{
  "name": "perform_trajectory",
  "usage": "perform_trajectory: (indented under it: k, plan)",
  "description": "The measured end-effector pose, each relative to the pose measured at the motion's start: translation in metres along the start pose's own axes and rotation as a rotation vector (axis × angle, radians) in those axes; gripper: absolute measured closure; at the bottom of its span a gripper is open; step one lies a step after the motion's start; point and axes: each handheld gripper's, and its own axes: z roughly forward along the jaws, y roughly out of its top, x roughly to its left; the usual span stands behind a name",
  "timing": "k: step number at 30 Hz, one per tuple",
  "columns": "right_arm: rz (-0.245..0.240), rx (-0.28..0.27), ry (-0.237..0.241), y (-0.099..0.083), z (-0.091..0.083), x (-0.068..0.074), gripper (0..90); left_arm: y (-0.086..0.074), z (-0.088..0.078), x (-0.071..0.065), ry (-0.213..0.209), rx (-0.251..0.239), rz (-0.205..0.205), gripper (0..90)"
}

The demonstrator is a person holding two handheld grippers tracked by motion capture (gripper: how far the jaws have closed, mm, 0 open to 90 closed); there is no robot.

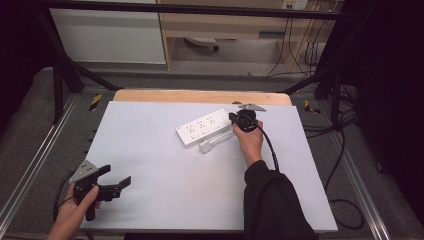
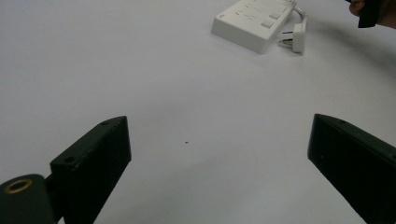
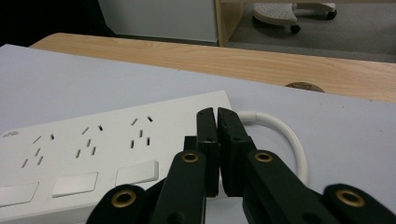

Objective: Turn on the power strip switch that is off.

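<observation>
A white power strip (image 1: 204, 127) with three socket groups and three switches lies at the middle back of the white board; its short cable (image 3: 286, 134) curls round to a white plug (image 1: 206, 147) lying just in front of it. My right gripper (image 1: 234, 119) is at the strip's right end, its jaws shut together with nothing between them, the tips (image 3: 217, 114) hovering over the strip (image 3: 93, 140) near the cable exit. My left gripper (image 1: 118, 175) rests at the near left corner, open and holding nothing. In the left gripper view the jaws (image 2: 219, 123) stand wide apart, with the strip (image 2: 254, 18) and plug (image 2: 296, 35) far ahead.
The white board (image 1: 165, 190) covers a wooden table whose bare edge (image 1: 200, 96) shows at the back. Black frame bars (image 1: 65, 70) flank the table. A wooden shelf unit (image 1: 225, 25) and loose cables (image 1: 345, 150) lie beyond and to the right.
</observation>
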Motion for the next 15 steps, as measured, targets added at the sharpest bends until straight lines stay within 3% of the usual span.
perform_trajectory:
  k: [15]
  plan:
    - [-0.015,0.026,0.017,-0.0067,0.0087,0.0058,90.0,-0.0002,0.0004,-0.0001,-0.002,0.004,0.004,6.1]
